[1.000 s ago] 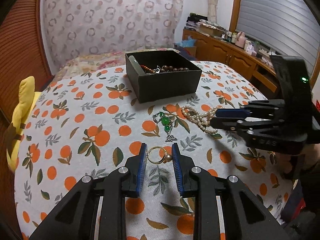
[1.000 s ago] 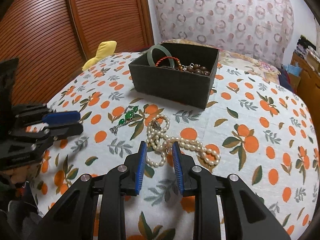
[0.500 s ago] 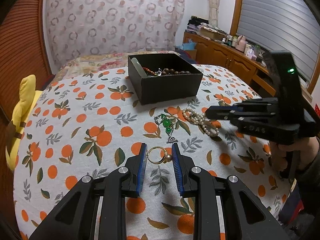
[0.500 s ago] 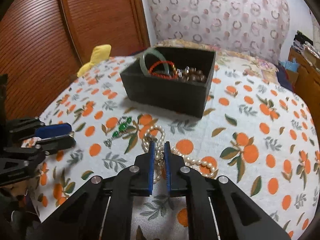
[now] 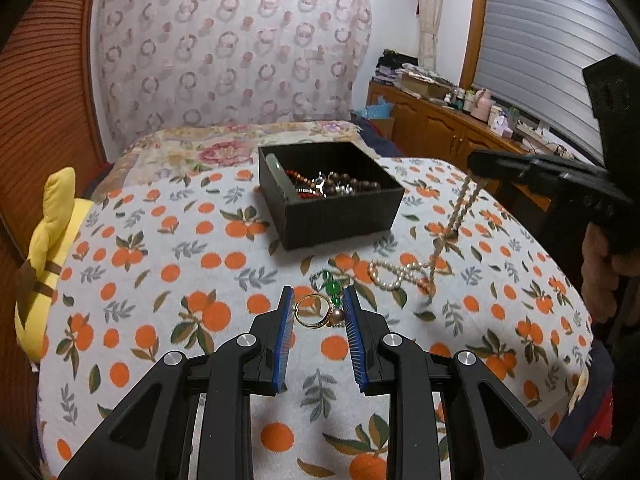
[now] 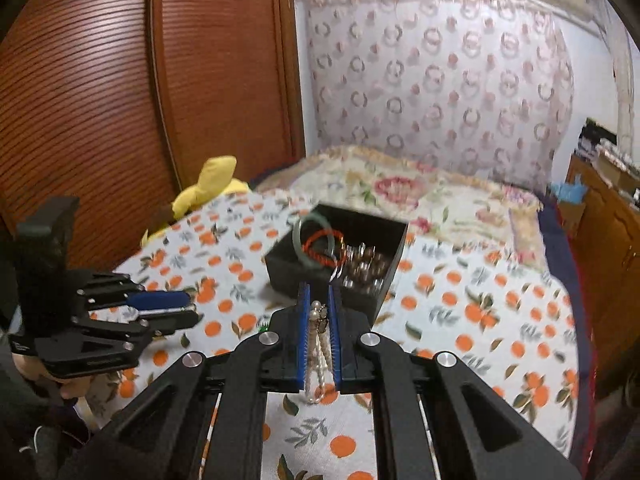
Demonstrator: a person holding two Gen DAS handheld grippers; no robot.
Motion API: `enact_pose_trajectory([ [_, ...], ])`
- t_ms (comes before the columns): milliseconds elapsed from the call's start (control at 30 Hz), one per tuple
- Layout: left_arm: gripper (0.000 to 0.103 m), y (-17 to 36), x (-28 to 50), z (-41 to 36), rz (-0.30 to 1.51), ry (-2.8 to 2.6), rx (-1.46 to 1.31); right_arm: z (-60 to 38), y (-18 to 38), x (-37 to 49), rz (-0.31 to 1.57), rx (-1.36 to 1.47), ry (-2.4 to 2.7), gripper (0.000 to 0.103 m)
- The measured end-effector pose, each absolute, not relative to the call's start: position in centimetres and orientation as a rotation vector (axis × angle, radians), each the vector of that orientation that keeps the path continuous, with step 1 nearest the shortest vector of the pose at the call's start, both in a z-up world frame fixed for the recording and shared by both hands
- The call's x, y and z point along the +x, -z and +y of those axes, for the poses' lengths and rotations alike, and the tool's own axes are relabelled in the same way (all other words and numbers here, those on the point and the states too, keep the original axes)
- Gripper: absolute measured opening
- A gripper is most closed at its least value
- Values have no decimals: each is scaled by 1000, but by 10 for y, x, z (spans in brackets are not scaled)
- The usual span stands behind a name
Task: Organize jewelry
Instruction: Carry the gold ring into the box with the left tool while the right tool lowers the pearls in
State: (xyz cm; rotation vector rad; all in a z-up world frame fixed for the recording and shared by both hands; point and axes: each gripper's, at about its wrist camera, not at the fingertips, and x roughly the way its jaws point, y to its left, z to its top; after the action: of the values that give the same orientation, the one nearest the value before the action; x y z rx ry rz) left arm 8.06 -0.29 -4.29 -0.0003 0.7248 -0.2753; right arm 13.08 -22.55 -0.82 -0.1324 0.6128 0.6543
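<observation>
My left gripper point(image 5: 316, 304) is shut on a gold ring with a pearl point(image 5: 310, 312), held just above the orange-print tablecloth point(image 5: 180, 280). Raised over the table at the right, my right gripper point(image 5: 476, 164) is shut on a pearl necklace point(image 5: 400, 274). The strand hangs down from it and its lower loops lie on the cloth. In the right wrist view the pearls point(image 6: 318, 344) sit between the pads of the right gripper point(image 6: 318, 300). A green pendant point(image 5: 330, 286) lies just past the ring. The black box point(image 5: 344, 220) behind holds a jade bangle, red cord and dark beads.
A yellow plush toy point(image 5: 48, 240) lies at the table's left edge. A wooden cabinet point(image 5: 440, 132) with clutter stands at the far right. A person's hand point(image 5: 600, 264) holds the right gripper. Ribbed wooden doors point(image 6: 100, 100) rise to the left.
The right gripper shut on the pearl necklace and rose, drawing the strand up off the cloth. The left gripper kept its place with the ring between its pads.
</observation>
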Motion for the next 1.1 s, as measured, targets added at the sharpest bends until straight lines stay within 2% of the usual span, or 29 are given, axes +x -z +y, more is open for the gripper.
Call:
enact_pose_trajectory([
  [633,23,7,97,6,647,263,7,-228,-67,138,443,-150,-652,11],
  [1100,23,-13,141,9,662,291,-4,-227,-100,171,403,-131,-728,11],
])
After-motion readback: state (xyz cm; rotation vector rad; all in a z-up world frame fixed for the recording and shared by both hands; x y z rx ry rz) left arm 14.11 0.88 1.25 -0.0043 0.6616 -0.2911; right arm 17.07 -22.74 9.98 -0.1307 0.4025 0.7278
